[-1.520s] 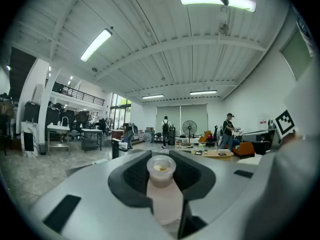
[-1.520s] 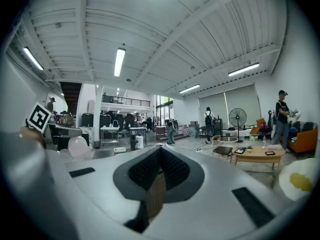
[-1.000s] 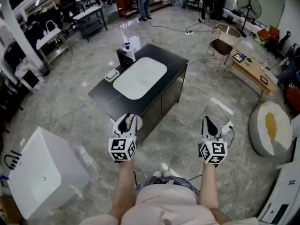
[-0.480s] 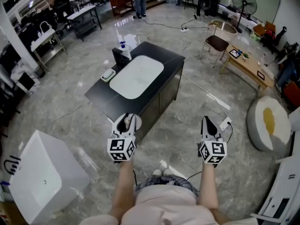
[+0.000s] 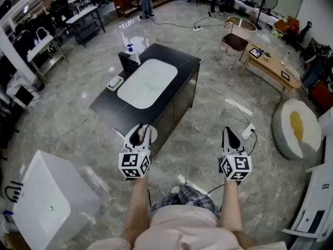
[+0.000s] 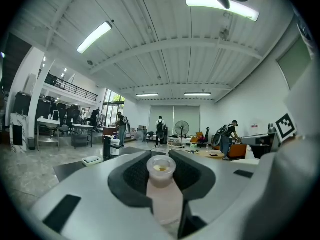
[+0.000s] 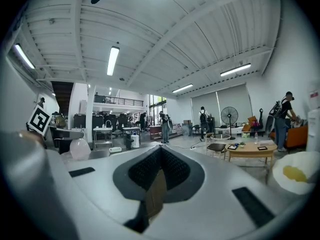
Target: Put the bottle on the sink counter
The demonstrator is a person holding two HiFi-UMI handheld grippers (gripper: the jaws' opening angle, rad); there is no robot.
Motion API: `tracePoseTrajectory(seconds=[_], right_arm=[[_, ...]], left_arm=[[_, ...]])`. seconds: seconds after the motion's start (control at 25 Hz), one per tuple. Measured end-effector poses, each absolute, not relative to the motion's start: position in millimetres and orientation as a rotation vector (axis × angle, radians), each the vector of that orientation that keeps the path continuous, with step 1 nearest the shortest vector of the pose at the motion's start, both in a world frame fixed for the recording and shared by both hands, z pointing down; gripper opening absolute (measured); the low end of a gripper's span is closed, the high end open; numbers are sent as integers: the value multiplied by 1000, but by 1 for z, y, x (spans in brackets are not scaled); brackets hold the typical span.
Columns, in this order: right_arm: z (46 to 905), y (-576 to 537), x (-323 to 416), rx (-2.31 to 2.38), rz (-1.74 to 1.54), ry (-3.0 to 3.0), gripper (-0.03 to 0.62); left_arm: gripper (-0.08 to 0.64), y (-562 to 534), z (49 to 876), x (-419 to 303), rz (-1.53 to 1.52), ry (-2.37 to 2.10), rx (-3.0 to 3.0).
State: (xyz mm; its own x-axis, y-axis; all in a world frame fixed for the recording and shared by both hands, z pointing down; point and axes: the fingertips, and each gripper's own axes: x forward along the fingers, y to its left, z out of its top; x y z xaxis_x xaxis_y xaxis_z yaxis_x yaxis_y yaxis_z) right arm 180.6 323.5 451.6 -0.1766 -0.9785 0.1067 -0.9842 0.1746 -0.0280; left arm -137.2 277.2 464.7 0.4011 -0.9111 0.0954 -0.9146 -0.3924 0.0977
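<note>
My left gripper (image 5: 139, 133) is shut on a pale pink bottle (image 6: 162, 191) with a clear round cap, which stands upright between the jaws. In the head view this gripper hovers over the floor just short of the near corner of the black sink counter (image 5: 183, 62). The counter carries a white basin (image 5: 147, 83), a black faucet (image 5: 126, 63) and a soap dish (image 5: 114, 83). My right gripper (image 5: 230, 135) hangs over the floor to the right, level with the left one. Its jaws (image 7: 159, 151) are shut with nothing between them.
A white box (image 5: 44, 204) stands at the lower left. A power strip with cable (image 5: 247, 132) lies on the floor by the right gripper. Farther right are a round white cushion (image 5: 295, 130), a wooden table (image 5: 270, 68) and a chair (image 5: 233, 40). People stand far back.
The sink counter has drifted a little left and up in the head view as the person steps. Both grippers keep the same pose, and the bottle stays gripped.
</note>
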Motion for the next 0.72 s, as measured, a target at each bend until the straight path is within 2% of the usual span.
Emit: tracePoseTrajectory(seconds=[0.36, 0.72], right_arm=[[453, 297, 177, 1972, 148, -2363, 15], [468, 217, 166, 1916, 166, -2421, 15]], left_arm=[[127, 250, 465, -142, 28, -1651, 2510], [127, 186, 476, -148, 41, -1689, 2486]])
